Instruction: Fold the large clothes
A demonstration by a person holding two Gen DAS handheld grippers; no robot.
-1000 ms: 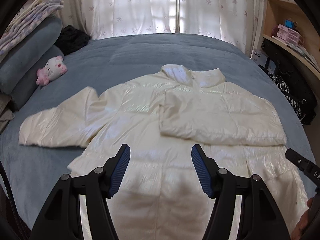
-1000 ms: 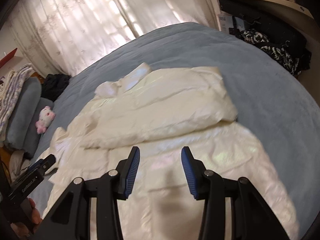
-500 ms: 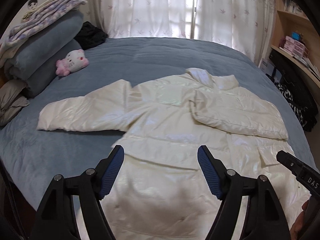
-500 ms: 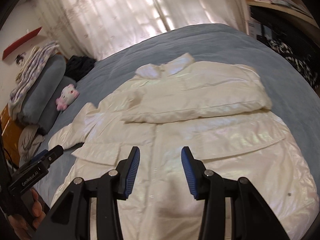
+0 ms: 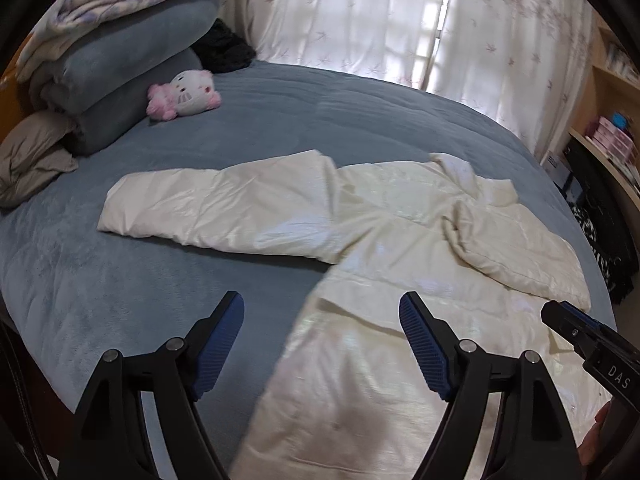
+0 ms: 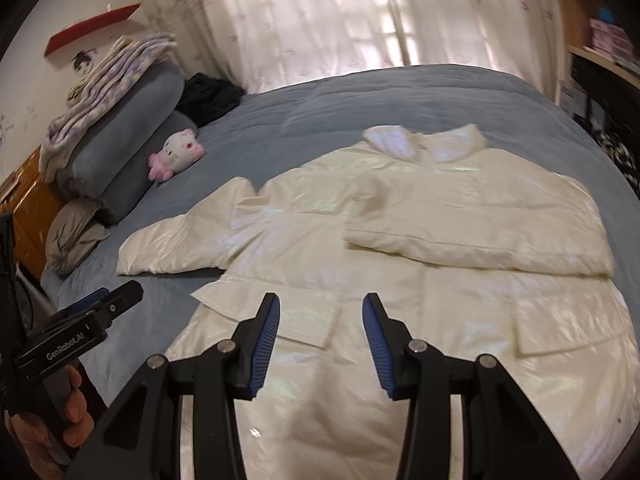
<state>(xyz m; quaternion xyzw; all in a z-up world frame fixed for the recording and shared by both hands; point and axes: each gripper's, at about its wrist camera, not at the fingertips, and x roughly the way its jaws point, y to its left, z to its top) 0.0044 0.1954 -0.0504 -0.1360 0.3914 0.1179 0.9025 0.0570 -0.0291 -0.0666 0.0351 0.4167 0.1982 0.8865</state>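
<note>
Blue bed (image 5: pixel 120 280), cream jacket (image 6: pixel 400 240) flat beyond both open, empty jaws, left gripper (image 5: pixel 320 344) just widened, right gripper (image 6: pixel 320 344) apart

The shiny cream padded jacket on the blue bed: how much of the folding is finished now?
Early stage. On the shiny cream padded jacket, one sleeve is already folded across the chest. The other sleeve lies spread out on the blue bed cover. The left gripper and right gripper hover open above the jacket, holding nothing; the left jaws have just been opening. Left: the second sleeve, then the body.
</note>
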